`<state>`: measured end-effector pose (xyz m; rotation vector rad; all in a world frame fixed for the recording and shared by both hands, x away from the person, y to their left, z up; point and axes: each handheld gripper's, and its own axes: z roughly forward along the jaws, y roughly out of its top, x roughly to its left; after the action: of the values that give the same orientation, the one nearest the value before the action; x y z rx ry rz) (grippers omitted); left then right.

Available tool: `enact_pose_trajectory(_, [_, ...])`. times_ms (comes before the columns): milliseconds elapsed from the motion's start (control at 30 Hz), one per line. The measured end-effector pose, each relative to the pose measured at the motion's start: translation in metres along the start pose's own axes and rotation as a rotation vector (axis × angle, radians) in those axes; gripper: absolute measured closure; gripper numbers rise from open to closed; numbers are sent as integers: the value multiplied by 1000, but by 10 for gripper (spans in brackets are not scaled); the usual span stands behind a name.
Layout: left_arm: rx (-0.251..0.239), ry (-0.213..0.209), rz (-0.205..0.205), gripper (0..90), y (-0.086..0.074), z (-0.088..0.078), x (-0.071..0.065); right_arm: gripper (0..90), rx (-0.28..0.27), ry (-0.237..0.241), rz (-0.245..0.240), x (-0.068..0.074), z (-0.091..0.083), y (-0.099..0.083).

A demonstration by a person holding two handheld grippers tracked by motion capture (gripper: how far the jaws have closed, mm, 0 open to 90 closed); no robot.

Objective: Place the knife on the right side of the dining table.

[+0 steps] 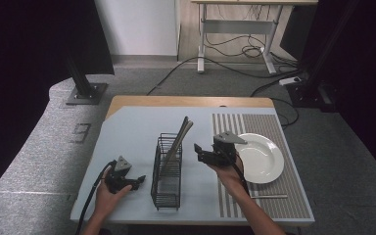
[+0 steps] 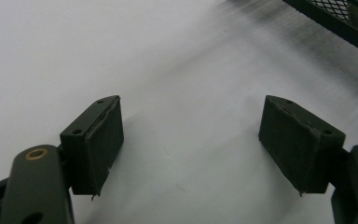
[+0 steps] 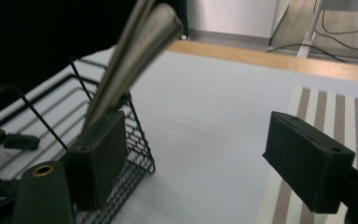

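A black wire basket (image 1: 167,171) stands mid-table with two metal utensil handles (image 1: 180,135) leaning out of its far end; the handles (image 3: 130,56) rise close by in the right gripper view, above the basket's corner (image 3: 130,154). My right gripper (image 1: 200,152) hovers between the basket and a white plate (image 1: 260,157), jaws open and nothing between them. My left gripper (image 1: 139,181) rests low on the table left of the basket, jaws wide open over bare table (image 2: 191,140). The basket's mesh edge (image 2: 335,23) crosses the top right of the left gripper view.
The white plate sits on a striped grey placemat (image 1: 274,132) at the table's right. A thin stick-like utensil (image 1: 269,196) lies on the mat near the front edge. Beyond the table are black stands, cables and a desk frame (image 1: 235,29).
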<state>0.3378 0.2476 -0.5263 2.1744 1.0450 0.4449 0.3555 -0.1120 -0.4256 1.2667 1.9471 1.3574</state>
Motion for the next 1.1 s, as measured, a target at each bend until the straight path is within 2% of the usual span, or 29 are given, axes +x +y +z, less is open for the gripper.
enact_pose_trajectory(133, [0,1,1,212,0,0,0,205,-14,19,-4,4,3,14])
enact_pose_trajectory(400, [1,1,1,212,0,0,0,215,-41,44,-52,19,20,48])
enact_pose_trajectory(700, [0,0,-1,211,0,0,0,238,-45,63,-68,26,42,63])
enact_pose_trajectory(933, [0,0,-2,211,0,0,0,259,-29,76,-72,28,57,69])
enact_pose_trajectory(1100, [0,0,-2,211,0,0,0,300,-5,102,-76,31,66,70])
